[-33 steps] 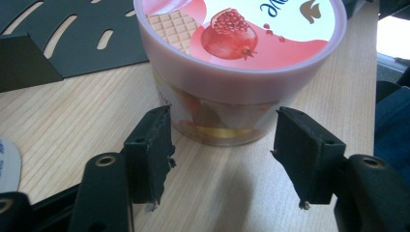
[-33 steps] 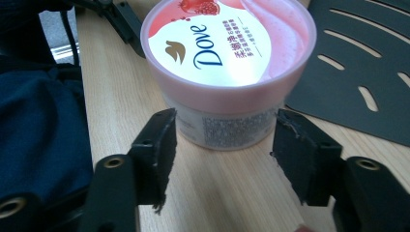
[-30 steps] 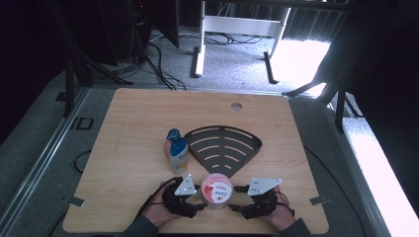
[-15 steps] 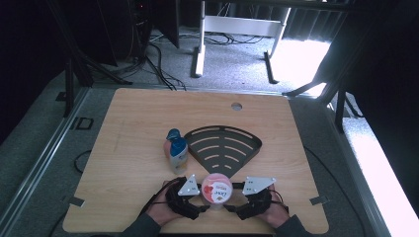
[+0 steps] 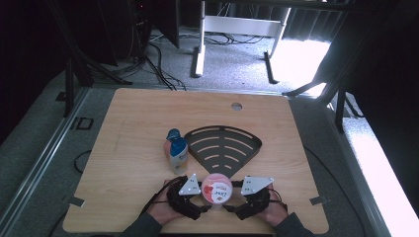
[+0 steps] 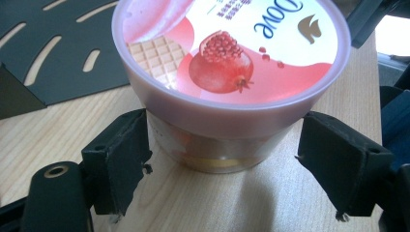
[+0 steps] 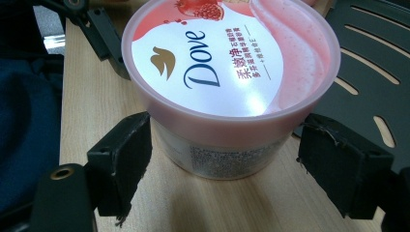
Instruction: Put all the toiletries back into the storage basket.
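While both grippers sit at the table's [image 5: 128, 113] 6 o'clock edge in the high view, the tub [image 5: 216, 187] stands upright between them: left gripper [image 5: 197, 209] at its 9 o'clock, right gripper [image 5: 231, 209] at its 3. Black rack [image 5: 225, 148] just past the tub at 12; bottle [image 5: 176, 151] at 11, touching the rack's left edge as far as I can tell.

Left gripper view: gripper [image 6: 227, 169] jaws spread and have just been opening, tub [image 6: 227, 72] between them. Pad at 8 o'clock is at or near the wall, contact unclear; pad at 4 clear of it. Rack [image 6: 53, 53] at 10.

Right gripper view: gripper [image 7: 227, 169] jaws also spread, just been opening, tub [image 7: 227, 77] between, gaps both sides. Rack [image 7: 372, 63] at 2, other gripper's jaw at 11.
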`<state>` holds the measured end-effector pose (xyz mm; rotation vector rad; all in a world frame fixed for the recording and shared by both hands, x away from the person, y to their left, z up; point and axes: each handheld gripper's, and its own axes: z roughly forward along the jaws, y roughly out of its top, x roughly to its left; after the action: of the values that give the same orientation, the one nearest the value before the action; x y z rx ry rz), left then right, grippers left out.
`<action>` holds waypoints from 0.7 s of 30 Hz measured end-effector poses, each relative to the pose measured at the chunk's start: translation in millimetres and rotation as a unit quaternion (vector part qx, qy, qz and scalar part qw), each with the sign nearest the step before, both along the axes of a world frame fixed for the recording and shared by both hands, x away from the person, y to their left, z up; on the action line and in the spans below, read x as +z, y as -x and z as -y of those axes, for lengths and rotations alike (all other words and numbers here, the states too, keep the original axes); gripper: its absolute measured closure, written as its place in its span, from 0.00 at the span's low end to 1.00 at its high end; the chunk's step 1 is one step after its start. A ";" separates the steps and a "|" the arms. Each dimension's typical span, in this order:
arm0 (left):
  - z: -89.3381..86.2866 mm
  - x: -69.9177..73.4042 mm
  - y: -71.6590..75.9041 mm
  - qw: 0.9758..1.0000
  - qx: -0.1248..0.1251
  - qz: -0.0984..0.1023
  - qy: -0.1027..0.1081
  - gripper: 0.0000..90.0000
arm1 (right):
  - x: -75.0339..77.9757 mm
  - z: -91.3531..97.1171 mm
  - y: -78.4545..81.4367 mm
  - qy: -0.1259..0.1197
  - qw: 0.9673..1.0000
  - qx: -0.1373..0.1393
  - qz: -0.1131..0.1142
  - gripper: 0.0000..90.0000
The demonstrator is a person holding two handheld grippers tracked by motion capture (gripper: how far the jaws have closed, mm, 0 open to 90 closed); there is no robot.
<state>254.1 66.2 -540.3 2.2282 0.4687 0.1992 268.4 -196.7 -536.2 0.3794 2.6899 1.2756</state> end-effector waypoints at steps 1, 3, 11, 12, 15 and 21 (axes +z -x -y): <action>0.1 0.5 0.2 1.000 0.000 0.002 -0.001 0.21 | -0.1 0.0 -0.1 0.000 1.000 0.000 0.000 0.21; 0.5 0.9 0.6 1.000 0.000 0.005 -0.004 0.21 | -0.1 -0.3 -0.1 -0.001 1.000 -0.002 -0.002 0.21; 0.6 3.4 2.2 1.000 0.001 0.016 -0.001 0.21 | -0.1 -0.8 -1.9 -0.002 1.000 -0.001 -0.007 0.20; 0.8 3.5 2.5 1.000 0.001 0.017 -0.002 0.21 | 0.6 -1.5 -1.7 0.001 1.000 -0.001 -0.006 0.20; 1.7 3.9 3.3 1.000 0.003 0.018 -0.006 0.21 | 1.2 -2.2 -0.6 0.004 1.000 -0.003 -0.006 0.20; 1.9 4.4 3.9 1.000 0.002 0.013 -0.003 0.21 | 2.3 -2.7 0.6 0.009 1.000 -0.003 -0.006 0.20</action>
<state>250.2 64.4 -535.9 2.2284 0.4598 0.2324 267.8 -194.0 -533.9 0.3940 2.7053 1.2512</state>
